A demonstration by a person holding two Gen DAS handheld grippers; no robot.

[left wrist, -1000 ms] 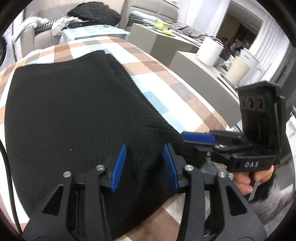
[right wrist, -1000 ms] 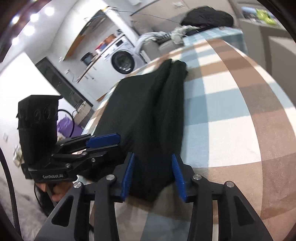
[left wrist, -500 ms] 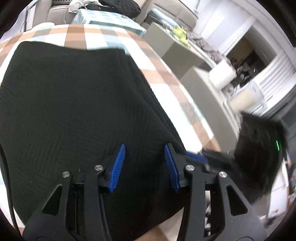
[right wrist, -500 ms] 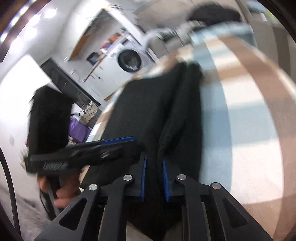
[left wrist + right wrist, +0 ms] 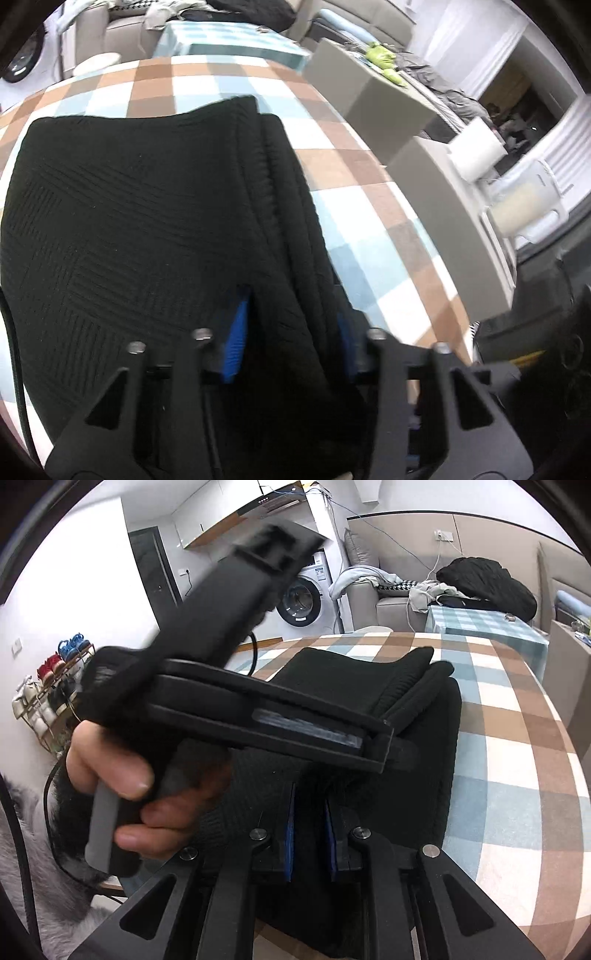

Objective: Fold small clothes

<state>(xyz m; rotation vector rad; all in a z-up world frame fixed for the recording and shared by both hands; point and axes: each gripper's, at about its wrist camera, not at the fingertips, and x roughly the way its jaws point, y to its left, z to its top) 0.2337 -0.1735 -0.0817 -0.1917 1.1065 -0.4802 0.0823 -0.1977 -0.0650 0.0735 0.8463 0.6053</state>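
A black knit garment (image 5: 140, 206) lies folded on the checked tablecloth (image 5: 354, 133). My left gripper (image 5: 291, 339) has its blue pads wide apart, with the garment's near right edge bunched up between them. My right gripper (image 5: 310, 838) is shut on the garment's near edge (image 5: 406, 794) and lifts it off the table. In the right wrist view the left gripper (image 5: 373, 746), held in a hand (image 5: 122, 775), crosses close in front, above the cloth.
Grey boxes (image 5: 373, 107) and a white roll (image 5: 476, 147) stand to the right of the table. A sofa with piled clothes (image 5: 480, 583), a washing machine (image 5: 303, 598) and a shoe rack (image 5: 48, 686) lie beyond. A cable (image 5: 14, 369) hangs at the left edge.
My right gripper closed on the garment's near edge and raised it. My left gripper moved forward and right over the cloth, so the fold now bunches between its pads.
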